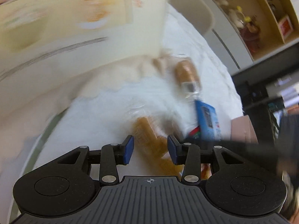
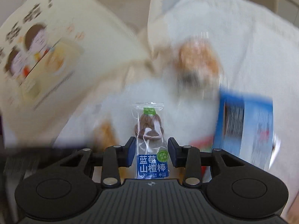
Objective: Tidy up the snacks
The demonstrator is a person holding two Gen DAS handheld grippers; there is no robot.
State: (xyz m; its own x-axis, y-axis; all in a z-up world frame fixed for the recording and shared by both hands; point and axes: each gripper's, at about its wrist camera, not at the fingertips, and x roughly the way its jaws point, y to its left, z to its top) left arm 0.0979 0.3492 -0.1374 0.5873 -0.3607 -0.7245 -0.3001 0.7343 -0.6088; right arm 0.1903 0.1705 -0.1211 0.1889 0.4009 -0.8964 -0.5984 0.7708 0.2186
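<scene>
In the left wrist view my left gripper [image 1: 150, 149] is open, its blue pads either side of a clear-wrapped tan biscuit pack [image 1: 149, 138] lying on the white cloth [image 1: 104, 112]; contact is not visible. Farther off lie a round brown wrapped pastry [image 1: 186, 72] and a blue snack packet [image 1: 207, 117]. In the right wrist view a lollipop-style snack in a clear wrapper with a blue label [image 2: 151, 140] stays sharp between the fingers of my right gripper [image 2: 151, 154] while the background is blurred; the jaws stand apart and do not visibly touch it.
A large cream snack box with cartoon print [image 1: 65, 18] stands at the left, also in the right wrist view [image 2: 46, 56]. The pastry [image 2: 198, 61] and blue packet [image 2: 244, 130] lie to the right. A chair [image 1: 194, 13] and shelves [image 1: 252, 15] stand beyond the table.
</scene>
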